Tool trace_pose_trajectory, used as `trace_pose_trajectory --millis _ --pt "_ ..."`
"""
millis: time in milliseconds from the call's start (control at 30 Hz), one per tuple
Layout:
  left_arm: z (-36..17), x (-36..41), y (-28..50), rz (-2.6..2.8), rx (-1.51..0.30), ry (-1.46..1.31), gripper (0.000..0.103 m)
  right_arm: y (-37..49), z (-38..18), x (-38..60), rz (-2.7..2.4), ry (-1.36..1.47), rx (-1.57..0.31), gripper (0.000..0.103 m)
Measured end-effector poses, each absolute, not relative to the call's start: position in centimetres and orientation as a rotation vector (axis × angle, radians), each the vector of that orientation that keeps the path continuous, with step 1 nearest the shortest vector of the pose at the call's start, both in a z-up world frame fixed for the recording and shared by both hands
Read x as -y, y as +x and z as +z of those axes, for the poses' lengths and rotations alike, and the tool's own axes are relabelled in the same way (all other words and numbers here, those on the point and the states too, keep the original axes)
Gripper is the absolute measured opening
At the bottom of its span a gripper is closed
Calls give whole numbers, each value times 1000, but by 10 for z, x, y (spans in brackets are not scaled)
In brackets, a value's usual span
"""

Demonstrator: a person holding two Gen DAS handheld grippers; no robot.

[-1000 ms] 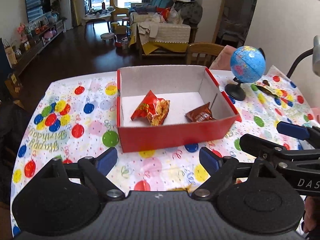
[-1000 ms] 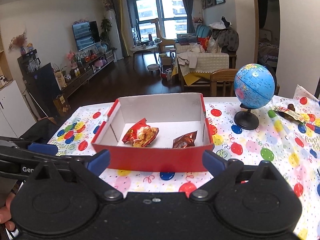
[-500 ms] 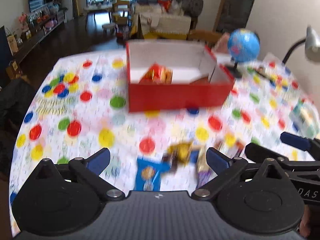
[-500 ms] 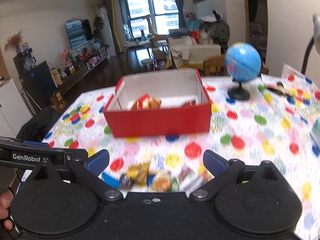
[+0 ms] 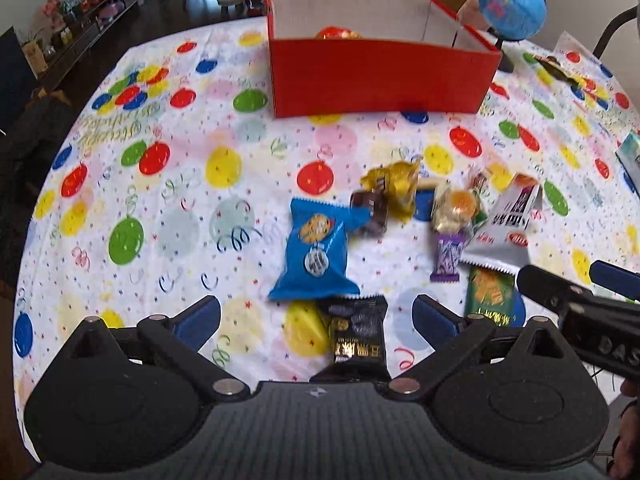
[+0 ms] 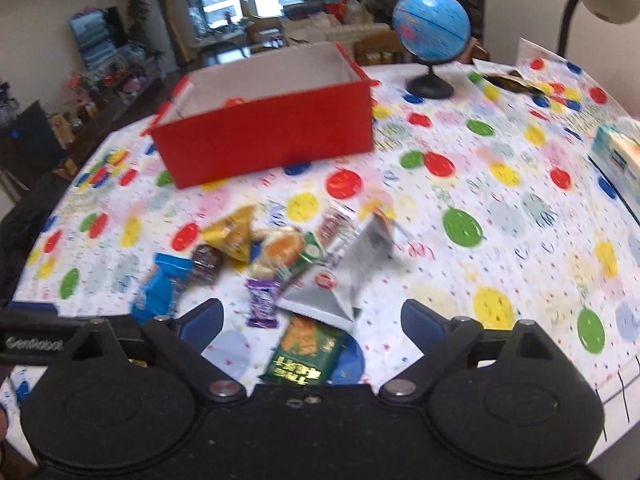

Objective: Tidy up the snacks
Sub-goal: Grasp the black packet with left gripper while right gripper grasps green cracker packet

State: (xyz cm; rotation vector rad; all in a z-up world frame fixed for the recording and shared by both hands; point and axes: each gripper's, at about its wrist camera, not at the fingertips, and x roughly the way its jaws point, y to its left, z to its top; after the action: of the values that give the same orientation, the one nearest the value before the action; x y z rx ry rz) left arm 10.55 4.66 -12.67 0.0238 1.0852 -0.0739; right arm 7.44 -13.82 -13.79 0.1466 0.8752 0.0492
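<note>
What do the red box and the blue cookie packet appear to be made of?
Red box: likely cardboard, matte red outside, plain pale inside; its thin, straight walls and folded corner flaps suggest it. Blue cookie packet: probably glossy plastic film, going by its crimped zigzag end, puffed wrinkled body and soft highlights. Both remain guesses from looks alone.

Balloon-print tablecloth [image 5: 168,184] under everything: snack packets [image 5: 316,248] scattered just ahead, red box [image 5: 380,76] beyond, globe [image 5: 514,2] far right.
</note>
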Motion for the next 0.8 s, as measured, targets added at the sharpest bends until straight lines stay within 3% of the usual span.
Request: trace_pose_trajectory --millis 800 --pt "-186 -35 111 -122 -1231 55 102 99 -188 108 -21 91 -1034 69"
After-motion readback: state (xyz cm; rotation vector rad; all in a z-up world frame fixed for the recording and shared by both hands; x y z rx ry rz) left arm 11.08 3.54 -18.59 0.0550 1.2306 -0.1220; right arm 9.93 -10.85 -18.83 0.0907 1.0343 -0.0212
